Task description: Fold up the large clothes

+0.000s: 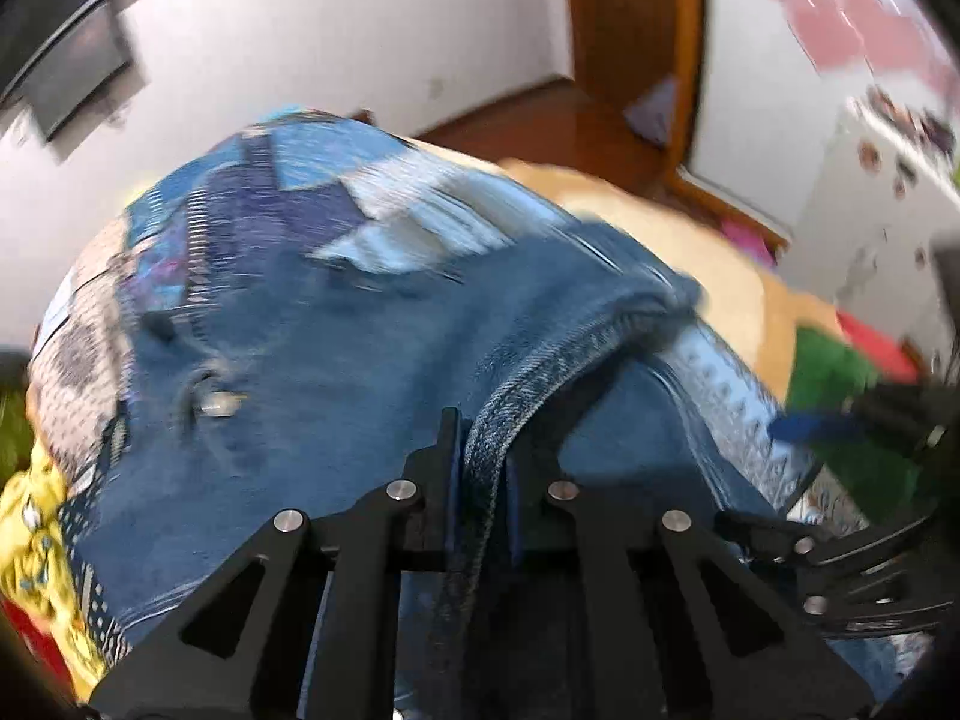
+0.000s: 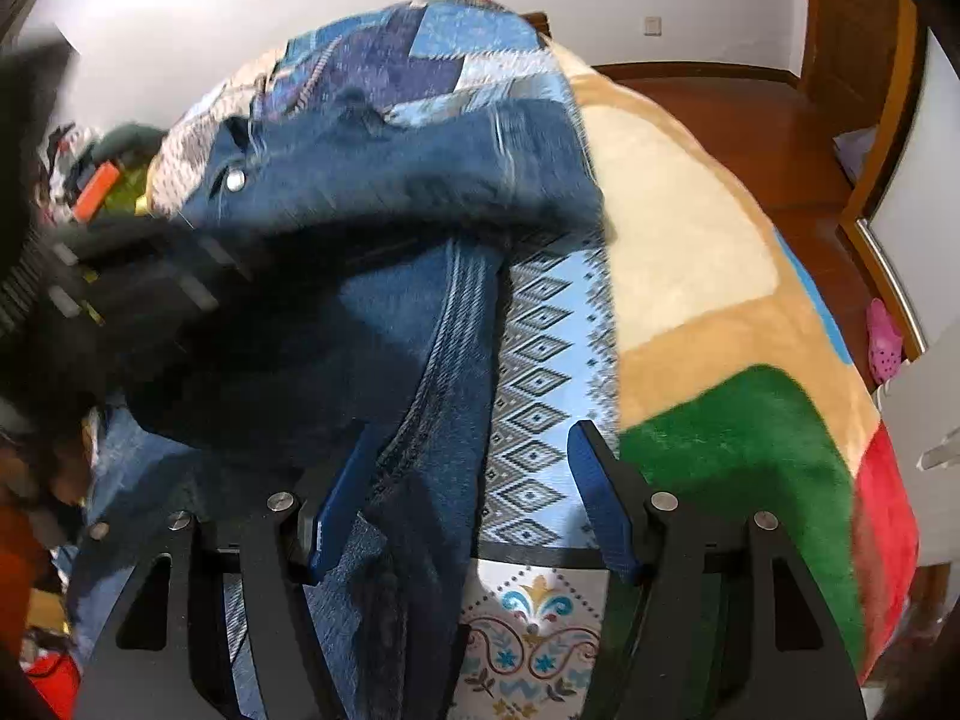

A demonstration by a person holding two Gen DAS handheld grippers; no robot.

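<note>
A pair of blue jeans (image 1: 336, 348) lies on a bed with a patterned blue cover (image 1: 288, 180). My left gripper (image 1: 480, 450) is shut on a thick seamed edge of the jeans, which runs between its fingers. In the right wrist view the jeans (image 2: 372, 180) are bunched, with a leg seam (image 2: 444, 360) running down between my right gripper's blue pads (image 2: 594, 480). My right gripper (image 2: 474, 456) is open around that seam. The left gripper (image 2: 120, 282) shows as a dark blur at the left.
A plush blanket (image 2: 708, 276) in beige, green and red covers the bed's right side. A yellow cloth (image 1: 36, 516) lies at the left. Wooden floor (image 2: 798, 138), a door frame and white walls surround the bed. A pink shoe (image 2: 885, 342) is on the floor.
</note>
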